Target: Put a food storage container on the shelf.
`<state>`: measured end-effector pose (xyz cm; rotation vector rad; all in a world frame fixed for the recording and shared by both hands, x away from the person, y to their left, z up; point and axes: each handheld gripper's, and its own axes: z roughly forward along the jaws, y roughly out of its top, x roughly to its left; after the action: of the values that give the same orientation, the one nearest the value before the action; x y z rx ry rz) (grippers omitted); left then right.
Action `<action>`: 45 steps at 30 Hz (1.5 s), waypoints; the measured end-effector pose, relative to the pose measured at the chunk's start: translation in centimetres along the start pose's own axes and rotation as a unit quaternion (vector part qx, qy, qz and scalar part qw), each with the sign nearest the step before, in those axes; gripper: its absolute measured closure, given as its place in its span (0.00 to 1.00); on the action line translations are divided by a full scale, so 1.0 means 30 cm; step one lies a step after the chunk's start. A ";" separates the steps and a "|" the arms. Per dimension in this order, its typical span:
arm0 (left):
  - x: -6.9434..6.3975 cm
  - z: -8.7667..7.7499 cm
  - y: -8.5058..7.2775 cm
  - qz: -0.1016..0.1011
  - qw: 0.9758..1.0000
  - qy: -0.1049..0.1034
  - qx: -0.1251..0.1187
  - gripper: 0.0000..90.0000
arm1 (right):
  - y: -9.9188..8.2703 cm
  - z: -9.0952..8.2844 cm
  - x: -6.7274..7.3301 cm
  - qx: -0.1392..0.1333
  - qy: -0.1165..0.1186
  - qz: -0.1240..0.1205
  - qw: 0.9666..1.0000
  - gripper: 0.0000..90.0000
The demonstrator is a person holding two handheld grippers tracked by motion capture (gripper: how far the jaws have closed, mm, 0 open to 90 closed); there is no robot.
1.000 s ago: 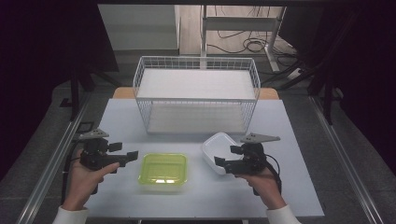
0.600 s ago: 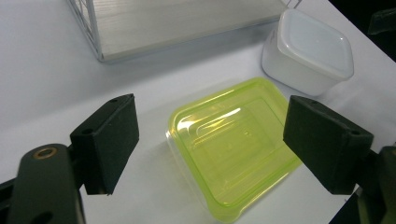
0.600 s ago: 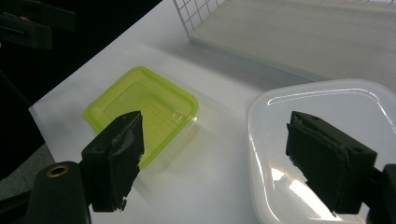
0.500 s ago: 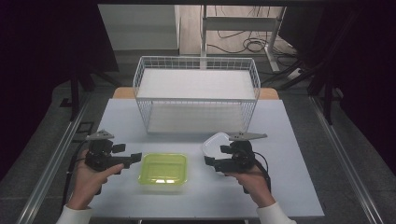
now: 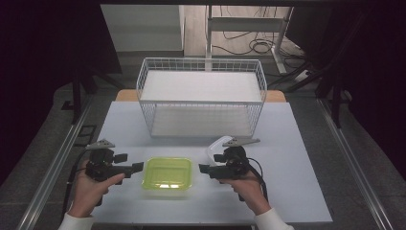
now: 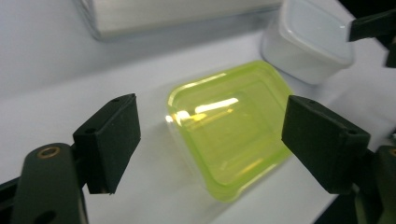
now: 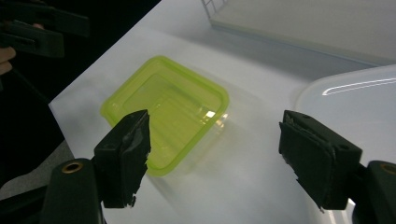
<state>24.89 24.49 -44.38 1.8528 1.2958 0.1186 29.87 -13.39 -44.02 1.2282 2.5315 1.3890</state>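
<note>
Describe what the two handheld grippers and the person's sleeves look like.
Both the left gripper and the right gripper are black, each with two blocky rectangular jaws, a grey three-cornered plate on top and a trailing black cable. The right gripper's pads look chipped. The sleeves are white.

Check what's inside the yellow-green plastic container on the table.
Nothing is visible inside the translucent yellow-green plastic container: through its floor only the white table shows, plus light glare. The white plastic container behind it has a lid on, so its contents are hidden.
</note>
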 end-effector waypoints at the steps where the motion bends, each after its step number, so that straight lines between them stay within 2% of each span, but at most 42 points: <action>1: 0.008 0.007 -0.006 -0.007 1.000 -0.006 0.004 0.22 | -0.001 0.008 0.004 0.001 0.002 0.000 1.000 0.29; 3: 0.015 0.018 -0.017 -0.006 1.000 0.013 0.014 0.23 | -0.004 0.022 0.011 0.005 0.004 0.002 1.000 0.31; 6: 0.027 0.027 -0.024 -0.020 1.000 -0.014 0.011 0.26 | -0.011 0.057 0.011 0.016 0.009 0.019 1.000 0.34; 10: 0.051 0.059 -0.035 -0.036 0.999 -0.015 0.028 0.28 | -0.019 0.087 0.008 0.025 0.011 0.032 0.999 0.36; 12: 0.059 0.071 -0.039 -0.044 0.998 -0.023 0.031 0.30 | -0.025 0.106 0.007 0.033 0.010 0.037 0.999 0.37; 15: 0.081 0.101 -0.049 -0.070 0.996 -0.044 0.035 0.32 | -0.031 0.133 0.008 0.041 0.007 0.044 0.998 0.39; 17: 0.091 0.120 -0.057 -0.076 0.995 -0.049 0.044 0.34 | -0.035 0.150 0.011 0.044 0.005 0.050 0.998 0.39; 21: 0.089 0.144 -0.063 -0.075 0.994 -0.052 0.055 0.36 | -0.044 0.191 0.023 0.054 -0.002 0.058 0.997 0.43; 26: 0.090 0.160 -0.066 -0.074 0.994 -0.058 0.061 0.40 | -0.054 0.218 0.032 0.053 -0.016 0.058 0.997 0.45; 31: 0.098 0.167 -0.068 -0.076 0.993 -0.057 0.063 0.44 | -0.066 0.239 0.028 0.049 -0.025 0.070 0.996 0.48; 33: 0.110 0.178 -0.075 -0.088 0.992 -0.066 0.064 0.45 | -0.070 0.245 0.027 0.049 -0.025 0.073 0.996 0.50; 35: 0.129 0.187 -0.085 -0.100 0.991 -0.065 0.068 0.47 | -0.074 0.255 0.028 0.051 -0.025 0.074 0.996 0.51; 40: 0.137 0.193 -0.088 -0.106 0.989 -0.077 0.068 0.50 | -0.079 0.269 0.031 0.058 -0.018 0.075 0.995 0.54; 45: 0.127 0.210 -0.093 -0.104 0.986 -0.099 0.083 0.62 | -0.082 0.278 0.024 0.062 0.000 0.090 0.994 0.60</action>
<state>27.83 24.21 -51.68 1.8013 1.3824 -0.2875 30.73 -7.73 -50.61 1.5110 2.5989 1.2783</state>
